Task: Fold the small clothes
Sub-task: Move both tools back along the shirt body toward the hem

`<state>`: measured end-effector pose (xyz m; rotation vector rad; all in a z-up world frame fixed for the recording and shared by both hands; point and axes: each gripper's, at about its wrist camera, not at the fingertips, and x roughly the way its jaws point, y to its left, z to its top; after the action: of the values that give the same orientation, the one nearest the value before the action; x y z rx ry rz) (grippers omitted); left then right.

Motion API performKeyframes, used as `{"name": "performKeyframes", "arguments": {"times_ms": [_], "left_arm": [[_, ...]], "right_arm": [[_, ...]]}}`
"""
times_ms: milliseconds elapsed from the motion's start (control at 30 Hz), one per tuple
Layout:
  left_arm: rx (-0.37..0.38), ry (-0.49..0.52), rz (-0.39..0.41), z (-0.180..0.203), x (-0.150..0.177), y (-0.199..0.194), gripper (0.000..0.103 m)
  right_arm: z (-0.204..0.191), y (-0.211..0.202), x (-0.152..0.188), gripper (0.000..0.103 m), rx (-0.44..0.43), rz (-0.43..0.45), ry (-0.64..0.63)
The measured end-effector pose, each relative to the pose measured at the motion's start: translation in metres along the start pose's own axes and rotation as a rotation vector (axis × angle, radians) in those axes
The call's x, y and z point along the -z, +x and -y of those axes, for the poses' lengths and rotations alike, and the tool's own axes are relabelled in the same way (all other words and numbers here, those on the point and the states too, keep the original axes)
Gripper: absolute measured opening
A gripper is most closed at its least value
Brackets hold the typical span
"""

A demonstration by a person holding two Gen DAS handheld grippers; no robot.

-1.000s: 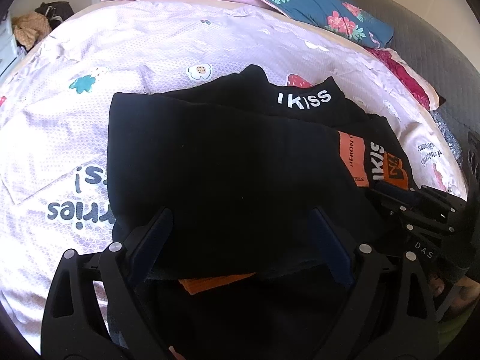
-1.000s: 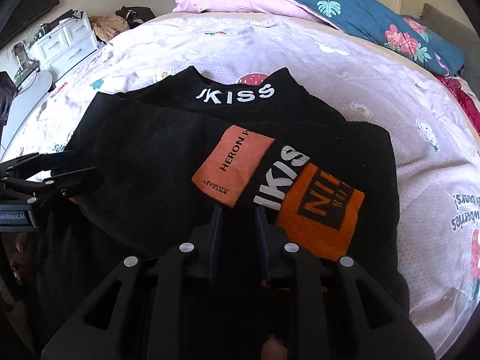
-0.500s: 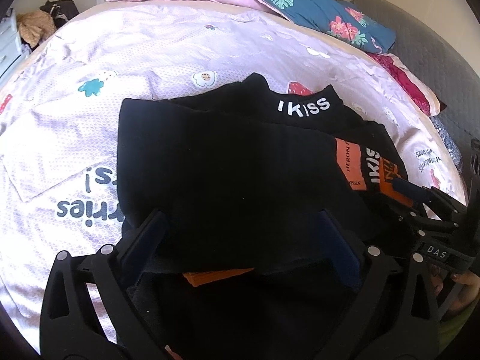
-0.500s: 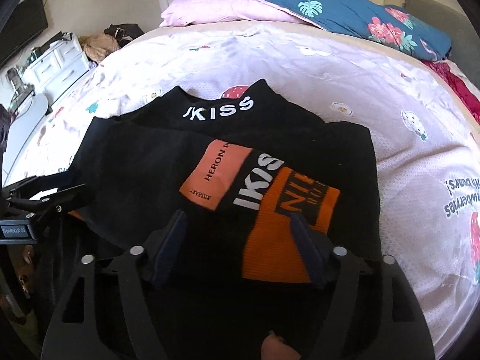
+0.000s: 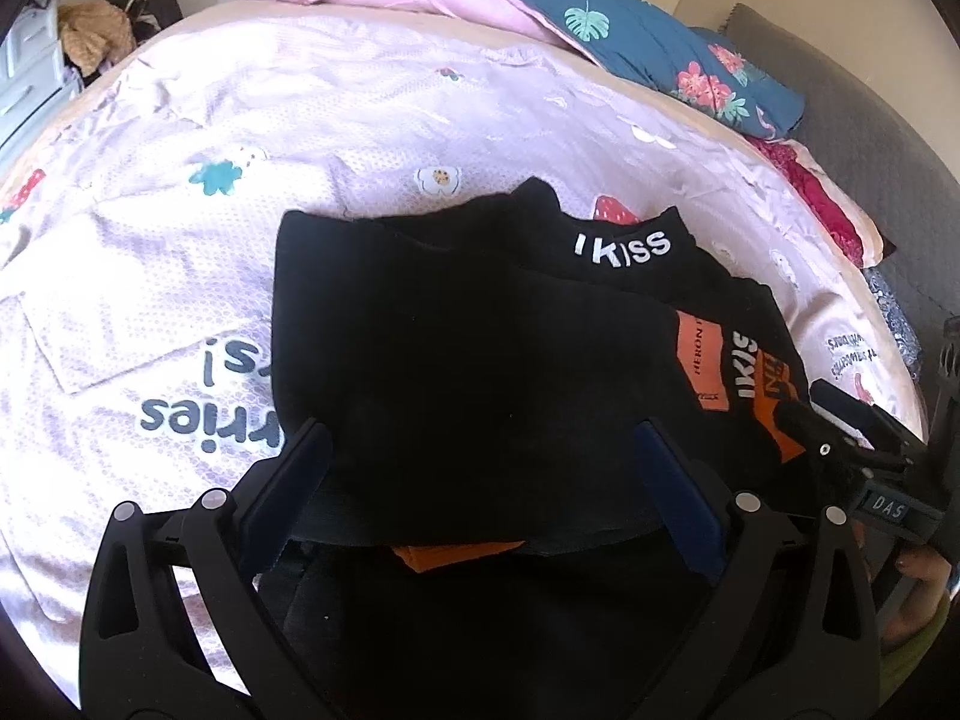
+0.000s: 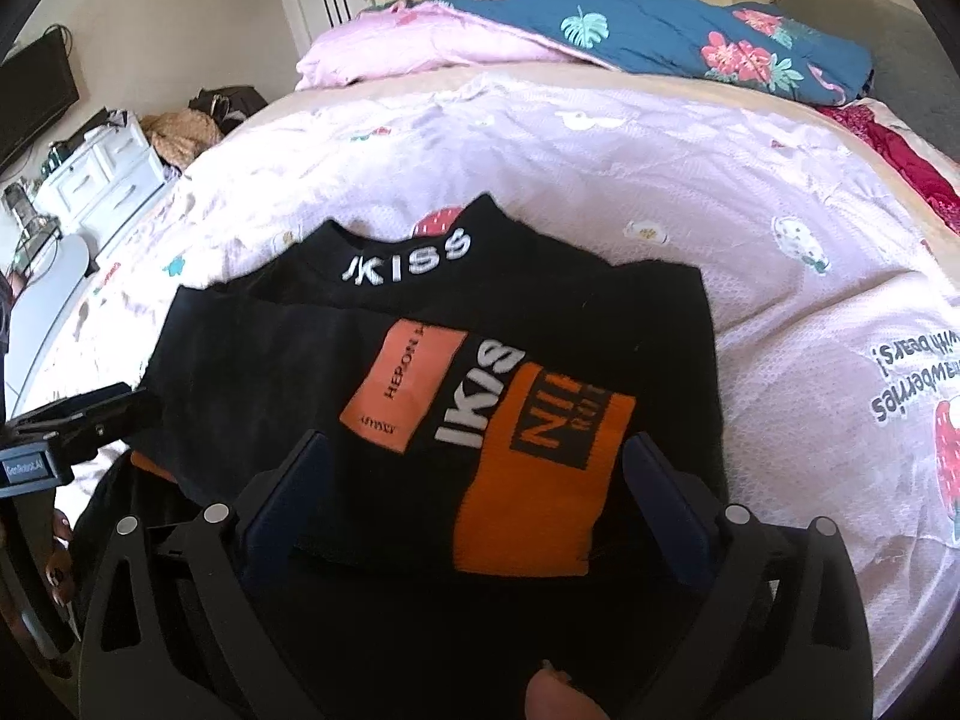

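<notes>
A black top (image 5: 480, 360) with white "IKISS" lettering and orange patches lies folded on the pink bedspread; it also shows in the right wrist view (image 6: 432, 360). Its sleeve with the orange cuff (image 6: 540, 480) lies across the front. My left gripper (image 5: 480, 480) is open, its fingers spread over the near folded edge. My right gripper (image 6: 474, 486) is open, its fingers either side of the orange cuff, holding nothing. The right gripper shows at the right edge of the left wrist view (image 5: 864, 456); the left gripper shows at the left edge of the right wrist view (image 6: 72, 426).
The pink printed bedspread (image 5: 240, 180) covers a large bed. A pink pillow (image 6: 420, 42) and a blue floral quilt (image 6: 690, 30) lie at the head. White drawers (image 6: 102, 168) and a clothes pile (image 6: 186, 126) stand beside the bed at left.
My right gripper opened and let go of the sleeve, which now lies on the top. Both grippers have pulled back from the garment and risen slightly.
</notes>
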<state>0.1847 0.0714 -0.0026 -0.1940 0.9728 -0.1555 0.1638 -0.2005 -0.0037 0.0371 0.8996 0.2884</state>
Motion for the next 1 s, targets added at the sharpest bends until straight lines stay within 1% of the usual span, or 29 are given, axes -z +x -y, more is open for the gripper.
{"name": "performKeyframes", "arguments": {"times_ms": [267, 367, 767, 1000], "left_arm": [[-0.001, 0.009, 0.065, 0.003, -0.002, -0.025, 0.094], [-0.018, 0.012, 0.086, 0.003, -0.001, -0.035, 0.094], [-0.031, 0.05, 0.16, 0.015, 0.004, -0.068, 0.094], [-0.039, 0.049, 0.183, 0.014, 0.012, -0.086, 0.094]], "right_arm": [[0.004, -0.026, -0.006, 0.099, -0.011, 0.078, 0.034], [0.003, -0.038, -0.007, 0.099, -0.017, 0.104, 0.034], [-0.004, -0.085, -0.005, 0.099, -0.023, 0.222, 0.024], [0.001, -0.099, 0.007, 0.099, -0.026, 0.243, 0.035]]}}
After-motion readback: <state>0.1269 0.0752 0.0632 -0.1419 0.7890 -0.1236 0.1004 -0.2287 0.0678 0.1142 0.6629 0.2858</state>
